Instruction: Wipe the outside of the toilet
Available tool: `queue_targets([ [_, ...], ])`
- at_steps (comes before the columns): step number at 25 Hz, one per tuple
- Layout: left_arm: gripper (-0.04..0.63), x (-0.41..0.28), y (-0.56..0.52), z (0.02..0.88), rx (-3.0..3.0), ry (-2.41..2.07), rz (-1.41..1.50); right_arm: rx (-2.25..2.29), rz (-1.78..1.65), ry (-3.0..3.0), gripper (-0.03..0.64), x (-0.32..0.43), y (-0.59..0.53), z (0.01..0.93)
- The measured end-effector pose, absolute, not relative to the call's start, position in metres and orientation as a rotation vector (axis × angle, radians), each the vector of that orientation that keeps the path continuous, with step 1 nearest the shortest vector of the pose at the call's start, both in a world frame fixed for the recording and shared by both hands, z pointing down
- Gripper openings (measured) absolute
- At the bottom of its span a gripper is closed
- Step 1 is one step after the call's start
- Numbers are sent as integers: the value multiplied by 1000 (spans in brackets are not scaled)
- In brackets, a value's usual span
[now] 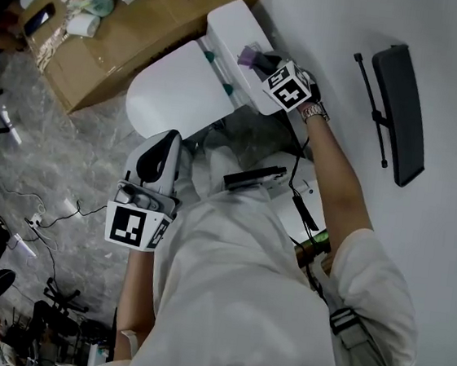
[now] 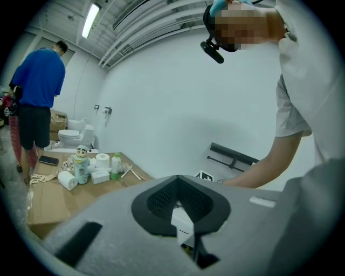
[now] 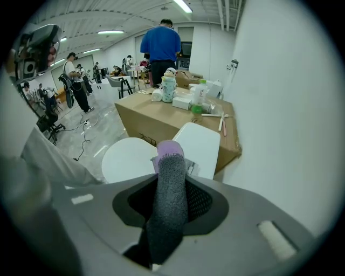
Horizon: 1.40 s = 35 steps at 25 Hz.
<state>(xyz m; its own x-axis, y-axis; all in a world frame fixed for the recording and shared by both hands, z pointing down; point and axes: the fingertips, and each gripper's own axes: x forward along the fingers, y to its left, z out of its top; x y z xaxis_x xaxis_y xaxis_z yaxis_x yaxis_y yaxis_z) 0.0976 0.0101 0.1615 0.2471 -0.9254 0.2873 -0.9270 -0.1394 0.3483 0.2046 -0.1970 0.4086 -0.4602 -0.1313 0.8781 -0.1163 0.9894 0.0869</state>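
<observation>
Right tool (image 1: 259, 60): clamped on cloth (image 3: 166, 186), upper centre, at toilet tank (image 1: 230, 22) | left tool (image 1: 165, 142): together, empty | advice: press cloth flat, overlap strokes

Three cameras are covering one toilet corner.

The head camera is looking steeply down over the person (image 1: 264, 305) onto the toilet (image 1: 168, 101) and cardboard box (image 1: 138, 37). The left gripper (image 1: 164, 144) camera is sitting low, tilting up at the wall (image 2: 178, 108). The right gripper (image 1: 263, 61) camera is peering past its clamped cloth (image 3: 168, 205), close above the toilet. All three are sharing the box.
</observation>
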Motion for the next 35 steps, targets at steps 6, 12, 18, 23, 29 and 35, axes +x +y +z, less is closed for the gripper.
queue_targets([
  [6, 5, 109, 21, 166, 2087, -1643, 15, 155, 24, -1990, 120, 247, -162, 425],
  [12, 5, 115, 23, 167, 2110, -1616, 26, 228, 113, -1997, 119, 272, -143, 432],
  [18, 5, 123, 23, 169, 2124, -1596, 27, 307, 219, -2015, 120, 294, -130, 437],
  [23, 5, 132, 23, 170, 2135, -1592, 27, 361, 294, -2017, 120, 312, -118, 440],
  [29, 5, 139, 23, 166, 2139, -1611, 8, 312, 315, -1937, 121, 321, -111, 440],
  [35, 5, 136, 19, 168, 2099, -1682, -24, 314, 301, -2059, 121, 268, -142, 403],
])
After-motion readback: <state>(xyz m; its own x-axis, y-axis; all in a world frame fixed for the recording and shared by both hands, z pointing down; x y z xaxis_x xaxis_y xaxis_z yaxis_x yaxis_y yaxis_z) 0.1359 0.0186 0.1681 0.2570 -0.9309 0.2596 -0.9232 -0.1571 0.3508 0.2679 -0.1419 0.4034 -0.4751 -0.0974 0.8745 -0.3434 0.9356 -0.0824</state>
